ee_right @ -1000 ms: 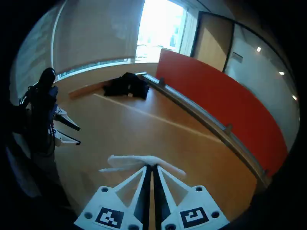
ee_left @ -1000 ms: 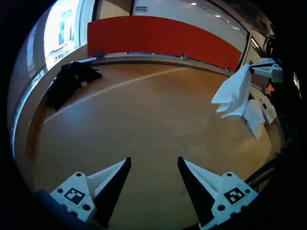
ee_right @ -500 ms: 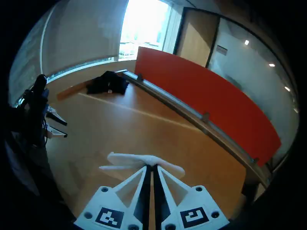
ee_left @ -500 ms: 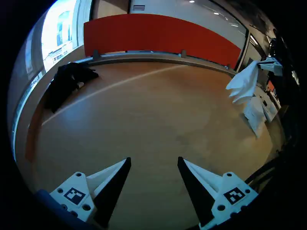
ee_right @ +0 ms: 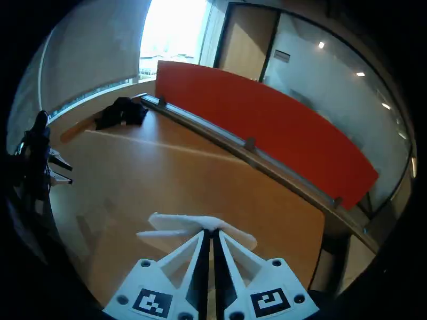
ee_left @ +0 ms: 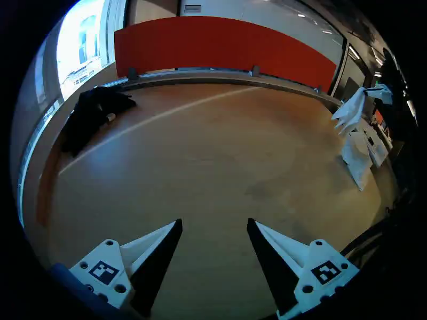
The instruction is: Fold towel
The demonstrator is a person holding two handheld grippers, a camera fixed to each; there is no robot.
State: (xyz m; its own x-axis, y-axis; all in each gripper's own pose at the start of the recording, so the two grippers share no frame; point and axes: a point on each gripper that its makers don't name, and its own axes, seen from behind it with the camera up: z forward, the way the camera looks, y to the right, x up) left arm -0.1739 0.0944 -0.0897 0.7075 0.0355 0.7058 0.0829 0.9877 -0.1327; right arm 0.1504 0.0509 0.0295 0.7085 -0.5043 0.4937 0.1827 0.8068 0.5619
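Left gripper (ee_left: 214, 222): jaws spread and empty, low centre above the tabletop (ee_left: 213, 144);
Right gripper (ee_right: 212, 232): jaws clenched on the towel (ee_right: 187, 222), bottom centre;
Relation: in the left gripper view the towel hung lengthwise downward at upper right, well apart from the left jaws; right hand nearer.
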